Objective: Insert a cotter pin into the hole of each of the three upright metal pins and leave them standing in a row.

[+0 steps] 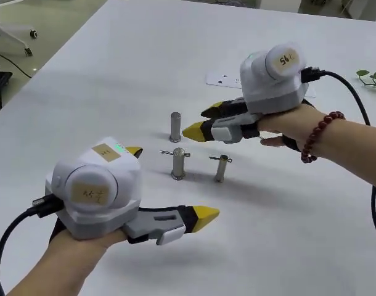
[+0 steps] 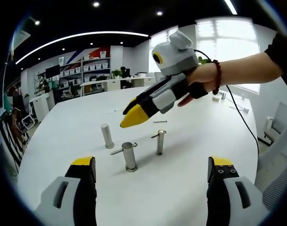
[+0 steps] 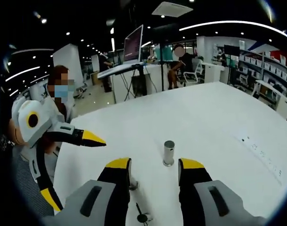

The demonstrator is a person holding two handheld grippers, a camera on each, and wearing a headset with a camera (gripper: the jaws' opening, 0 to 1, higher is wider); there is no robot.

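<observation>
Left gripper (image 1: 170,182): on the near side of the centre pin, jaws spread wide with nothing between them.
Bare pin (image 1: 175,126): upright, just behind the centre pin and apart from it.
Centre pin (image 1: 178,164): upright on the white table (image 1: 114,61), with a cotter pin (image 1: 173,152) crosswise through its top.
Right-hand pin (image 1: 220,168): upright, near the centre pin's right side, with a second cotter pin (image 1: 220,159) crosswise near its top.
Right gripper (image 1: 196,122): above the table, behind and right of the centre pin. Its tips are just beside the bare pin's top, not touching. Jaws slightly parted, holding nothing.
</observation>
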